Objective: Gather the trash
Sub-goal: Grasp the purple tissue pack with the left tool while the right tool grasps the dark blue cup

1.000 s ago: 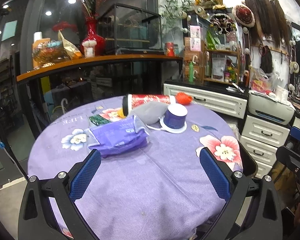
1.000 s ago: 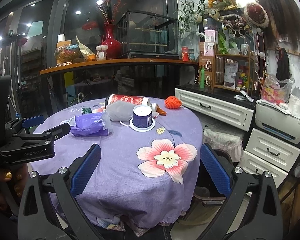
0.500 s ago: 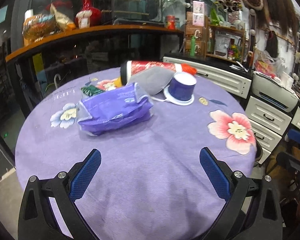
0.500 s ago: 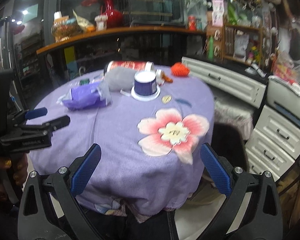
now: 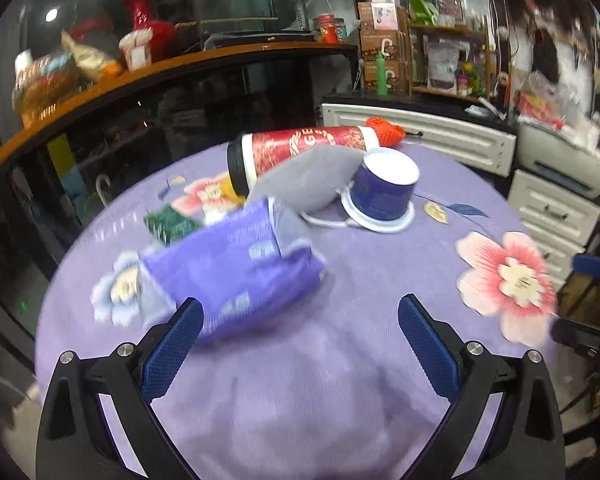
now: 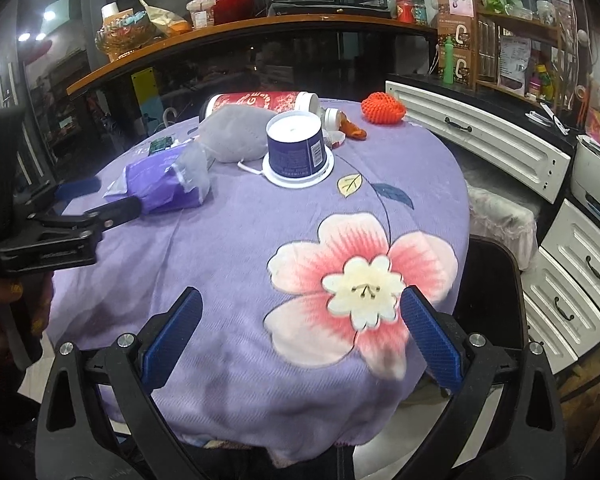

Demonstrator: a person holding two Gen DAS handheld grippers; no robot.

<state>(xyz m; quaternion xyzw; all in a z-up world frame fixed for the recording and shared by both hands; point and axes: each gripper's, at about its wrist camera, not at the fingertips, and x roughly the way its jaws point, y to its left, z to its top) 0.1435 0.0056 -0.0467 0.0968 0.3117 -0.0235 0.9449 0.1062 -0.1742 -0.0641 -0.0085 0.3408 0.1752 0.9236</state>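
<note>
Near the middle left of the left view, a purple packet (image 5: 236, 268) is seen lying on the purple tablecloth (image 5: 300, 380). The left gripper (image 5: 300, 316) is spread wide just before it, and the right gripper (image 6: 300, 312) is spread wide too, with nothing pinched

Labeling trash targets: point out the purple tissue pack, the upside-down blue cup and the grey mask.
purple tissue pack (image 5: 236, 272), left wrist view, middle of its wrapper.
upside-down blue cup (image 6: 296, 151), right wrist view, its side wall.
grey mask (image 6: 232, 134), right wrist view, centre of the fabric.
</note>
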